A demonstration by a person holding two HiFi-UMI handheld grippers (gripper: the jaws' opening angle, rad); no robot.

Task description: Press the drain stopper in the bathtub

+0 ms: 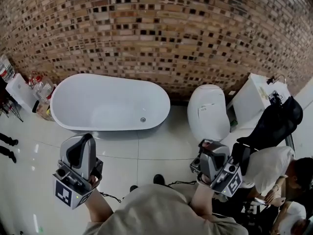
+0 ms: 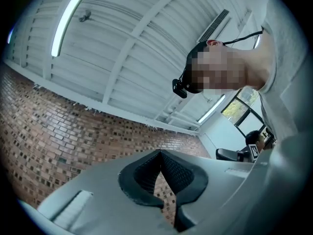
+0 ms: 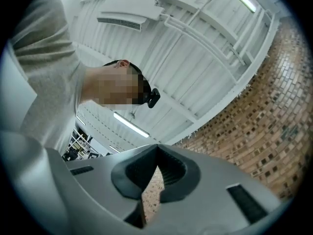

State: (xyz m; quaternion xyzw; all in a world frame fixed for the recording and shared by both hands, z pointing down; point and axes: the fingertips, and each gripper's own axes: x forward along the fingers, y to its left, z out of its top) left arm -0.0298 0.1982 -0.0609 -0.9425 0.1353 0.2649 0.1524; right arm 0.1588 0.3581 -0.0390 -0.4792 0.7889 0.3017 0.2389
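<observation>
The white oval bathtub [image 1: 88, 102] stands on the tiled floor against the brick wall in the head view. Its small round metal drain stopper [image 1: 143, 120] sits in the tub floor near the right end. My left gripper [image 1: 77, 154] is held close to my body, well short of the tub and below its left half. My right gripper [image 1: 213, 156] is at the lower right, in front of the toilet. Both point up at the ceiling. The left gripper [image 2: 160, 154] and right gripper [image 3: 156, 148] each have jaw tips touching, with nothing held.
A white toilet [image 1: 208, 111] stands right of the tub, then a white cabinet [image 1: 254, 99] and a black chair [image 1: 274, 124]. A person [image 1: 274, 168] sits at the lower right. Bottles and clutter [image 1: 39, 89] crowd the tub's left end. A cable [image 1: 181, 182] lies on the floor.
</observation>
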